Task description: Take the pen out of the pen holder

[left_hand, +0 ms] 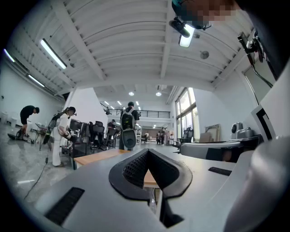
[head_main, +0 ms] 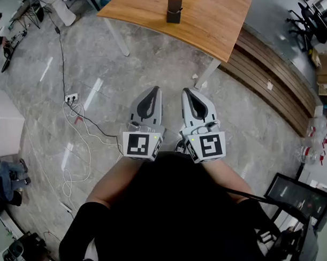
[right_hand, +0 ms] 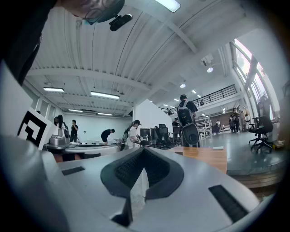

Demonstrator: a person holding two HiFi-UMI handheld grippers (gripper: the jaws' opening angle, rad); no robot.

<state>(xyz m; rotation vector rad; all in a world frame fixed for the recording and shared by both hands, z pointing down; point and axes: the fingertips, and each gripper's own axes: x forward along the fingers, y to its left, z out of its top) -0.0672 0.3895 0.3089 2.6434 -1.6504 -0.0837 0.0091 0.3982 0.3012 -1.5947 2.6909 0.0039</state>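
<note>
1. The left gripper point(head_main: 153, 95) was held level in front of the person's body, above the floor, its jaws pressed together on nothing.
2. The right gripper point(head_main: 189, 94) was just beside it, also level, jaws closed tight and empty.
3. One pen holder point(head_main: 174, 11) stood upright on the single wooden worktop point(head_main: 213, 18), well apart from the two grippers. Any pen in it was too small to make out.

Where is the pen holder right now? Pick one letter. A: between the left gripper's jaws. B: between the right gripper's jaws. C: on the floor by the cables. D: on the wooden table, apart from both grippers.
D: the pen holder stands on the wooden table, beyond the left gripper and right gripper, both shut and empty.
</note>
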